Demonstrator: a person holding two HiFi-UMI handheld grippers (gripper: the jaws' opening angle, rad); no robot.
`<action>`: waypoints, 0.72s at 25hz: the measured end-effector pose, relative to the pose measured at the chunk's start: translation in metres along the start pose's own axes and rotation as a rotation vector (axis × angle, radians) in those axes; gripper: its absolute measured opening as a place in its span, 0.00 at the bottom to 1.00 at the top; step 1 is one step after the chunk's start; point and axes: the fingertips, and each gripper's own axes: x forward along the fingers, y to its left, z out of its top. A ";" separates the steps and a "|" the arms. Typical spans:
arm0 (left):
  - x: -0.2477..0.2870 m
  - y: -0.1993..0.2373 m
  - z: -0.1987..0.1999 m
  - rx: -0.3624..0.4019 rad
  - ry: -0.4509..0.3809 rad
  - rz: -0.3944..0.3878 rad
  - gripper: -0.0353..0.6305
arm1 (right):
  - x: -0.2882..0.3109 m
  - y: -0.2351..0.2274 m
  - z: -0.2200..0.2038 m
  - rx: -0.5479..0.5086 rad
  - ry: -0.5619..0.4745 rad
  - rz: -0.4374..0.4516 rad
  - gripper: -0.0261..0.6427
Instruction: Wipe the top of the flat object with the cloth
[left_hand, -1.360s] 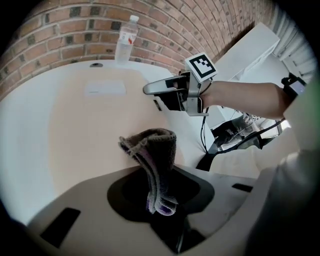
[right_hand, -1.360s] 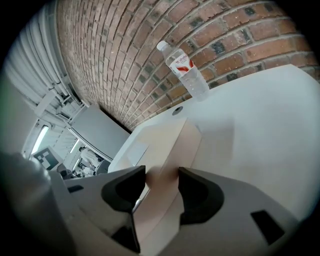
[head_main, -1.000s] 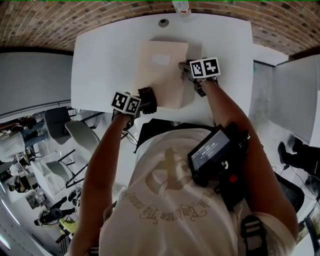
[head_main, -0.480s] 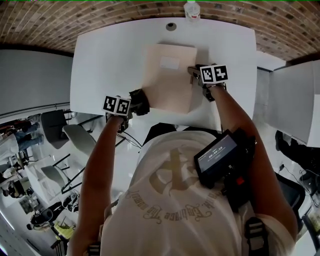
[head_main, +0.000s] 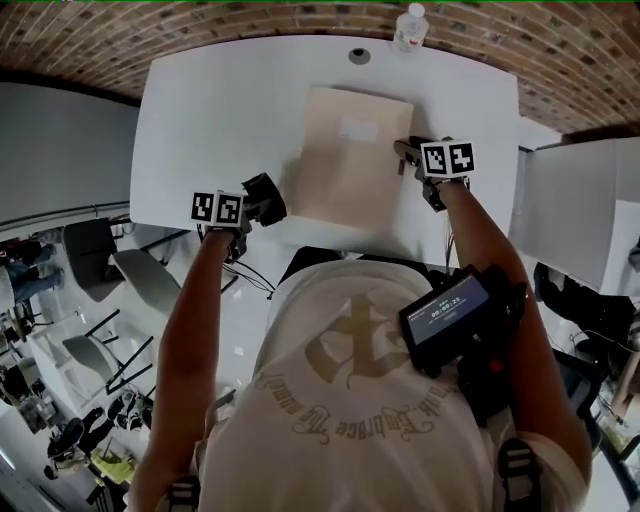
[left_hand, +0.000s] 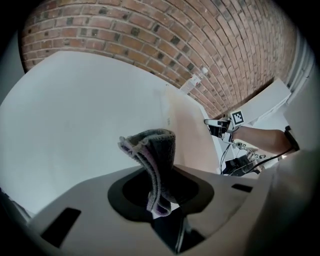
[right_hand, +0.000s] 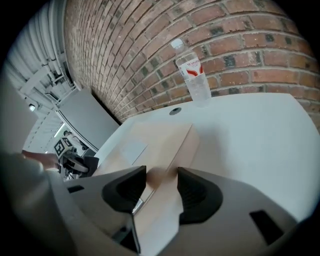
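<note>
Table layout
On the table (head_main: 200, 120), flat object (head_main: 350, 160) central: bottle (head_main: 410, 28) at 1 o'clock, cloth (left_hand: 152, 155) at 8, right gripper (head_main: 406, 153) at 3.

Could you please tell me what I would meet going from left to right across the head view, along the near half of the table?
Left gripper holding the cloth → flat box → right gripper, its jaws on the box's right edge.

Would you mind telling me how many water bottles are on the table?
1. The water bottle stands upright at the far edge of the table, by the brick wall, beyond the flat box. None seems hidden.
</note>
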 end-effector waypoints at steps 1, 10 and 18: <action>-0.001 0.004 0.002 -0.003 -0.013 -0.007 0.21 | -0.001 0.000 0.000 -0.004 0.008 -0.010 0.35; -0.008 0.011 0.066 0.029 -0.172 -0.090 0.21 | -0.015 0.004 0.000 0.042 0.024 -0.082 0.33; -0.005 0.023 0.142 0.089 -0.264 -0.111 0.21 | -0.011 0.011 0.001 0.108 -0.019 -0.092 0.32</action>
